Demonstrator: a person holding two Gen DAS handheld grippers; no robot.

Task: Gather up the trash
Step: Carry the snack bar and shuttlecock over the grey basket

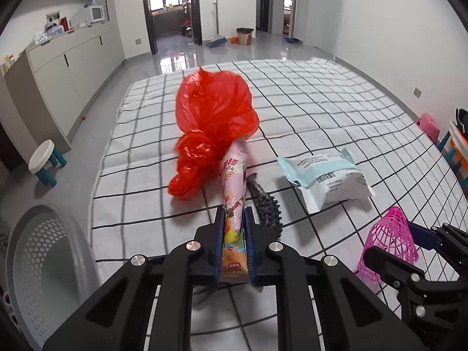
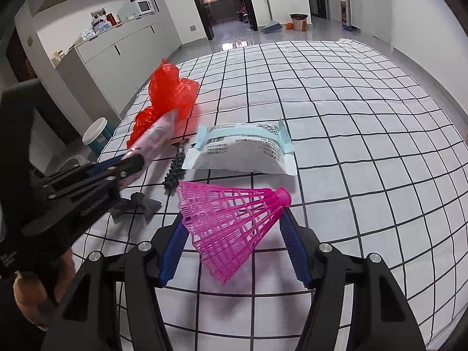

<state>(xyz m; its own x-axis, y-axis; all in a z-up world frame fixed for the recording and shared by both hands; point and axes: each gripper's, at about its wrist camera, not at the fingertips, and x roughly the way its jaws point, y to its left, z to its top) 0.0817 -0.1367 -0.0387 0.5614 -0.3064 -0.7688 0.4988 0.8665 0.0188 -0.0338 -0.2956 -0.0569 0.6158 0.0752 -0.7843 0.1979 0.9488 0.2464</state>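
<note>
- The left gripper [image 1: 234, 225] is clamped on a long pink snack wrapper [image 1: 234, 187]; its blue pads [image 1: 220, 234] press the wrapper's sides, and the wrapper sticks out forward past the fingertips; from the right wrist view the wrapper looks lifted off the cloth, though its far tip is hidden against the bag.
- A red plastic bag [image 1: 215, 122], bunched and knotted, lies on the checked cloth [image 1: 321, 102] near the cloth's left edge, just beyond the wrapper's far end; whether the two touch I cannot tell.
- The right gripper [image 2: 234, 228] holds a pink plastic shuttlecock [image 2: 231, 222] between half-spread jaws; the skirt lies against the left blue pad [image 2: 174, 248] and the cork end against the right one, with the shuttlecock crosswise.
- A white and pale-blue sealed packet [image 2: 242, 152] lies flat on the cloth, just beyond the shuttlecock, toward the middle of the near part.
- A dark knobbly stick-like thing [image 2: 175, 169] lies between the packet and the wrapper; what it is I cannot tell.
- A small crumpled dark scrap [image 2: 137, 204] lies on the cloth near its left edge, under the left gripper.
- A pale perforated basket [image 1: 44, 266] stands on the floor off the cloth's near left corner; a small white stool [image 1: 44, 158] stands farther along that side.
</note>
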